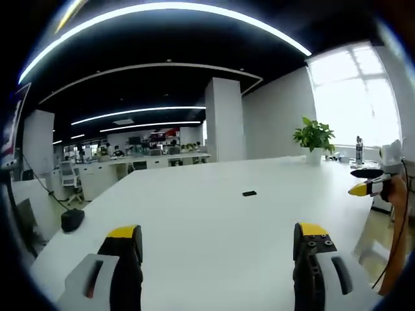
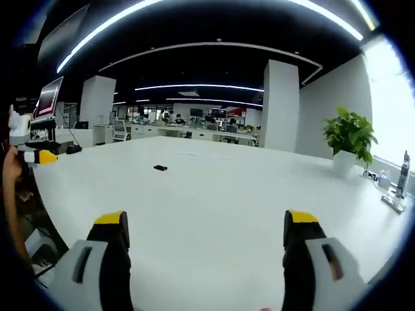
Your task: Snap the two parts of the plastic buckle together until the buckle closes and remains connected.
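Observation:
A small black buckle (image 1: 249, 193) lies far out on the white table (image 1: 214, 220); in the right gripper view the buckle (image 2: 160, 168) appears as the same dark speck, too small to tell its parts. My left gripper (image 1: 220, 249) is open over the near table edge, nothing between its yellow-tipped jaws. My right gripper (image 2: 206, 236) is likewise open and holds nothing. The right gripper (image 1: 368, 184) enters the left gripper view at the right edge; the left gripper (image 2: 35, 155) shows at the left edge of the right gripper view.
A potted plant (image 1: 314, 137) stands at the table's far corner by the window, with a bottle (image 1: 358, 150) beside it. A black mouse-like object (image 1: 72, 220) sits off the left table edge. Desks, chairs and people fill the background; a pillar (image 1: 224, 120) rises behind the table.

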The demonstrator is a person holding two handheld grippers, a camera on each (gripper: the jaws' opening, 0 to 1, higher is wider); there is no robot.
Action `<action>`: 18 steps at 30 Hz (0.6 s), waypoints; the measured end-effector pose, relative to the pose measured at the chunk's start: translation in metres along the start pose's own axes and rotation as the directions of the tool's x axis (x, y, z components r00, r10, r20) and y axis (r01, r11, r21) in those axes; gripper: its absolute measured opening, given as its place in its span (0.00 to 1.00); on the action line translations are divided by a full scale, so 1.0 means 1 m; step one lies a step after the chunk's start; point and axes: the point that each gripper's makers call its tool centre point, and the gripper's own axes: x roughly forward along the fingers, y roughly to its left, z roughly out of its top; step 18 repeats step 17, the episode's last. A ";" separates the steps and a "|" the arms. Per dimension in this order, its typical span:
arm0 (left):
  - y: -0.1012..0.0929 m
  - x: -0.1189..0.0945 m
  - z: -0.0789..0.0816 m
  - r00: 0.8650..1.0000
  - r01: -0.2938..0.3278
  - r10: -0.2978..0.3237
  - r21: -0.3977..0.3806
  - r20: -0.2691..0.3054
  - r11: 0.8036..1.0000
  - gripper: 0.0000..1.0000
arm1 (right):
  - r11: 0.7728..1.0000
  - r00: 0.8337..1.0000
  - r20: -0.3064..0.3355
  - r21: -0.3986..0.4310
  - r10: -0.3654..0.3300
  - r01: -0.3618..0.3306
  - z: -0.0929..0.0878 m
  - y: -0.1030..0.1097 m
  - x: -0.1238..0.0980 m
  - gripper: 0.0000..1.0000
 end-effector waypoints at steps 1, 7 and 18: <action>0.001 0.000 0.000 1.000 -0.003 0.003 -0.003 0.000 1.000 0.98 | 1.000 1.000 0.003 0.000 0.002 -0.002 0.000 0.000 0.000 0.99; 0.002 -0.002 0.000 1.000 -0.011 0.011 -0.006 0.003 1.000 0.98 | 1.000 1.000 0.013 -0.006 -0.021 0.021 0.003 -0.001 -0.007 0.99; -0.003 -0.005 0.005 1.000 0.004 -0.004 0.005 0.019 1.000 0.98 | 1.000 1.000 0.024 -0.009 -0.012 0.013 0.005 0.002 -0.009 0.99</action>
